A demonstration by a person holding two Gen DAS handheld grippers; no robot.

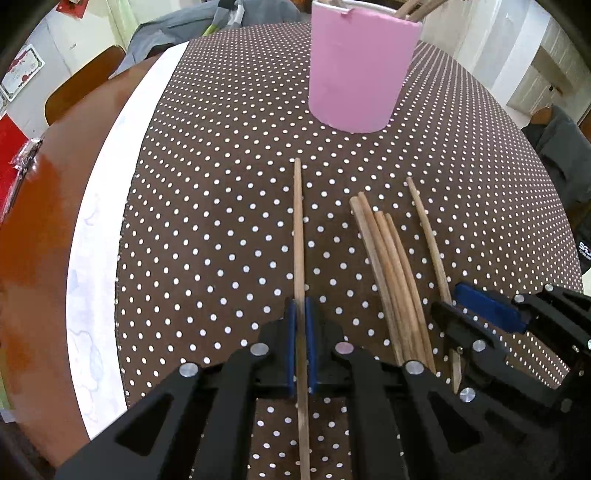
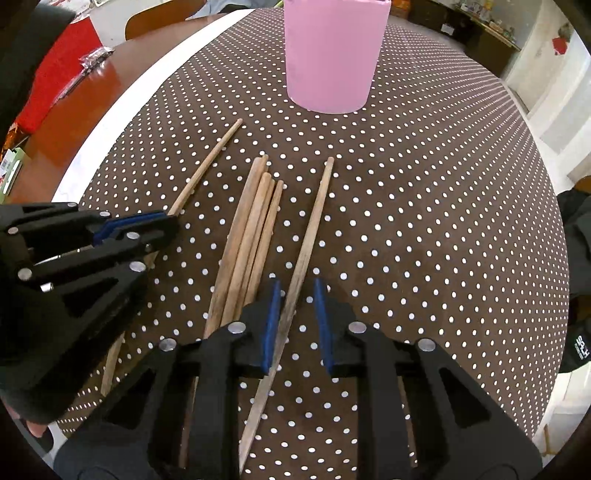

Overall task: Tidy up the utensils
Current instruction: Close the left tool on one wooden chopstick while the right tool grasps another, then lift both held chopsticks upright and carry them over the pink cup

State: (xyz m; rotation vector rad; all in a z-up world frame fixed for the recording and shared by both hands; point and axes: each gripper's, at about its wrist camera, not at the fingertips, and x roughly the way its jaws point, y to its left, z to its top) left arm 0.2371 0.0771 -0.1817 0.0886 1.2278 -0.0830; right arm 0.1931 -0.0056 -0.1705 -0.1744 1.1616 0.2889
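Closest to the left wrist camera, the left gripper (image 1: 301,325) had its blue-padded fingers (image 1: 291,332) pressed against both sides of one wooden chopstick (image 1: 298,229), clamping it low over the table. That chopstick pointed straight ahead toward the pink cup (image 1: 360,70).

The dotted brown tablecloth (image 1: 221,184) covered most of the round wooden table (image 1: 48,206), with a white strip along its left border. The pink cup stood upright on the cloth at the far side. Only the left view showed its rim, where stick ends (image 1: 413,9) protruded, cut off by the frame edge. The right view cropped the cup (image 2: 334,55) at the top, so its contents were not visible there.

The right view showed the right gripper (image 2: 297,321) with its fingers (image 2: 272,321) apart, straddling a single chopstick (image 2: 314,229) lying on the cloth. Whether the left pad touched it could not be determined. A bundle of chopsticks (image 2: 255,229) lay just beside it, between the two grippers. The exact count was hard to make out, since the sticks overlapped and their near ends were hidden under the gripper body. The left gripper (image 2: 162,225) appeared at the left edge.
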